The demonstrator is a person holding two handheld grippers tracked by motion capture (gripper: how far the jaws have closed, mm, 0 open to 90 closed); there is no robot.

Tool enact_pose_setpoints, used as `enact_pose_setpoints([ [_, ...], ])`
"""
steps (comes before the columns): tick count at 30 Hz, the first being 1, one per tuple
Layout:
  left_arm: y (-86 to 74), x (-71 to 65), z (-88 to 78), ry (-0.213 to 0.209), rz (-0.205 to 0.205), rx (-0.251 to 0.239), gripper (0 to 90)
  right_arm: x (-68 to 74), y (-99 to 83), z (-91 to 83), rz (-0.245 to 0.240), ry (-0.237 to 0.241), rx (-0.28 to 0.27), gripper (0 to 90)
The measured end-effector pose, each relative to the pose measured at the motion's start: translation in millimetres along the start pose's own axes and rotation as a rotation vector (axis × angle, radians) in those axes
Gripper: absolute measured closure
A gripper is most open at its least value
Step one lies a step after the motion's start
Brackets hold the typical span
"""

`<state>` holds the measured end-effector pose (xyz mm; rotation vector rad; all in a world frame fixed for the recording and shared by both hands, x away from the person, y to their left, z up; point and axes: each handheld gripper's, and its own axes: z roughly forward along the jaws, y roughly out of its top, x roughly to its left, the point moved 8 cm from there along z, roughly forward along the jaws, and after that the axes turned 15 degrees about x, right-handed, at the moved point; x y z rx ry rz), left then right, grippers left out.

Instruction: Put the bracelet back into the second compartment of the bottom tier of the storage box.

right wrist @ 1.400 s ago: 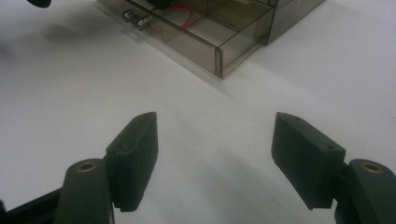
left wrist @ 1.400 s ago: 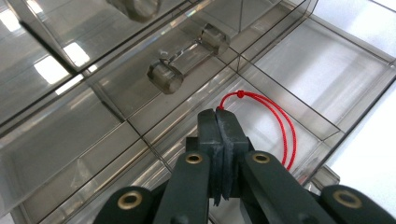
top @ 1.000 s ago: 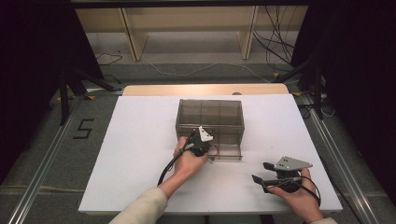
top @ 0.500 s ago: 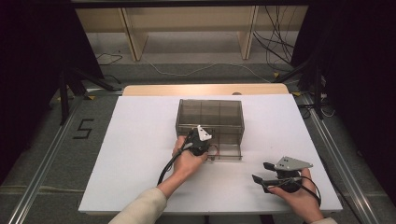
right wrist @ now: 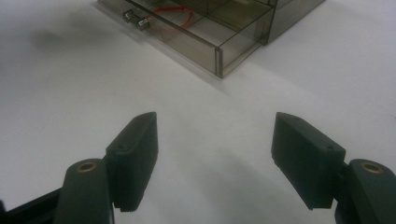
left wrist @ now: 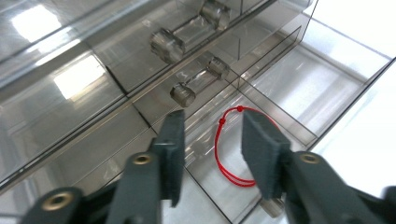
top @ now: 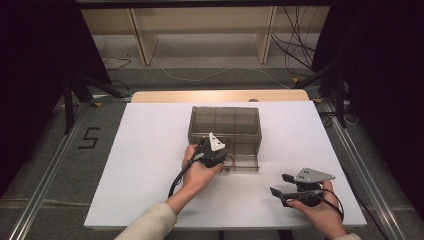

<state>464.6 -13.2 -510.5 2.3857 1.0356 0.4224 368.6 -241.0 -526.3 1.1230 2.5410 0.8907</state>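
The left hand-held gripper [left wrist: 212, 140] has just been opening over the pulled-out drawer [top: 248, 162]; the red cord loop [left wrist: 229, 149] lies released inside, at the organizer's [top: 225, 125] six o'clock. The right hand-held gripper [right wrist: 215, 163] gapes wide, empty.

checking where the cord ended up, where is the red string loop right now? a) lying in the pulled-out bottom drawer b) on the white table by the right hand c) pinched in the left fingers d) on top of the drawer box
a: the red string loop lies on the floor of the open drawer, and the left gripper has just been opening above it, fingers off it.
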Motion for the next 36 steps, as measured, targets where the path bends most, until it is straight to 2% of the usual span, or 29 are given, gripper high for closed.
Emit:
enact_pose_setpoints([
  [5, -1.8, 0.0, -12.2, -0.006, -0.031, -0.008, 41.5, 0.1, -0.1, 0.0, 0.000, 0.000, 0.001, 32.3],
  [9, -4.0, 0.5, -24.5, -0.034, -0.051, -0.019, 33.1, 0.1, -0.1, -0.2, 0.000, -0.001, -0.001, 32.2],
  [14, -12.4, 1.1, -42.5, -0.072, -0.022, -0.056, 28.3, 0.1, -0.3, -0.5, 0.003, -0.001, -0.003, 32.2],
  [18, -31.5, 5.9, -56.9, -0.093, 0.018, -0.064, 25.1, 0.1, -0.8, -0.4, 0.002, -0.001, 0.002, 32.2],
  [21, -50.4, 13.8, -67.1, -0.082, 0.035, -0.064, 22.7, 0.5, -0.8, 0.4, -0.001, -0.001, -0.001, 32.1],
  [28, -98.5, 32.5, -79.6, -0.061, -0.007, -0.082, 21.2, 0.8, -1.1, 0.5, -0.002, -0.002, 0.004, 31.9],
  [30, -110.5, 38.3, -81.4, -0.042, -0.003, -0.078, 20.8, 0.8, -1.5, 0.4, -0.006, -0.002, 0.007, 31.8],
  [33, -121.8, 43.9, -82.3, -0.037, -0.025, -0.073, 18.5, 1.0, -1.6, 0.8, -0.009, 0.001, 0.006, 31.7],
  [36, -126.5, 43.4, -80.2, -0.046, -0.028, -0.065, 17.2, 1.1, -1.9, 0.5, -0.012, 0.000, 0.009, 31.7],
])
